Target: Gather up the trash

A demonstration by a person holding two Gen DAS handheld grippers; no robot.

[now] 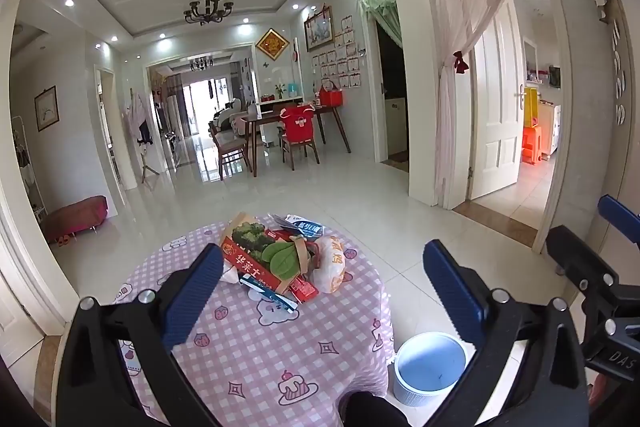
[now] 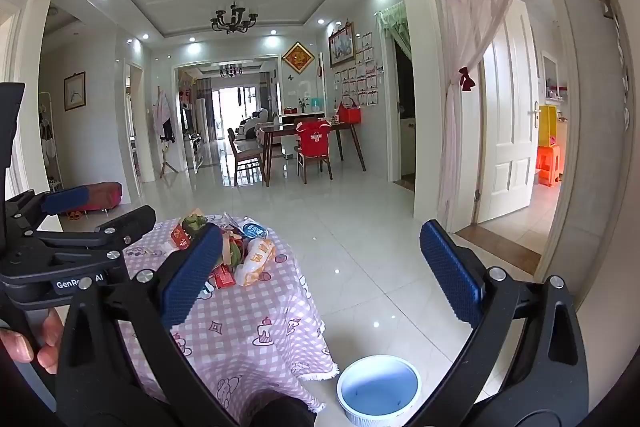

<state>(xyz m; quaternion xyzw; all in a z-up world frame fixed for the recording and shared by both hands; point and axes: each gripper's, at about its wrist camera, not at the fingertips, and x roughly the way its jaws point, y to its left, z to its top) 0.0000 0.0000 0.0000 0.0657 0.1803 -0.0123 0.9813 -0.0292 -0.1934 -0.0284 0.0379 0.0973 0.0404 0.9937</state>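
Note:
A heap of trash lies on the far part of a small table with a pink checked cloth [image 1: 256, 339]: a red vegetable carton [image 1: 256, 255], a white and orange wrapper [image 1: 332, 263], a blue and white packet [image 1: 308, 227] and small red packs. My left gripper [image 1: 324, 295] hovers open above the table, short of the heap, nothing between its fingers. My right gripper [image 2: 320, 267] is open too, held right of the table over the floor. The same table [image 2: 248, 311] and wrapper [image 2: 258, 261] show in the right wrist view. The left gripper [image 2: 92, 207] appears there at the left, with a hand on it.
A pale blue bin [image 1: 430, 367] stands on the tiled floor at the table's right side, also seen as a bin [image 2: 378, 389] in the right wrist view. Beyond are a dining table with chairs [image 1: 296, 135], a red bench [image 1: 76, 217] and a curtained doorway [image 1: 496, 99].

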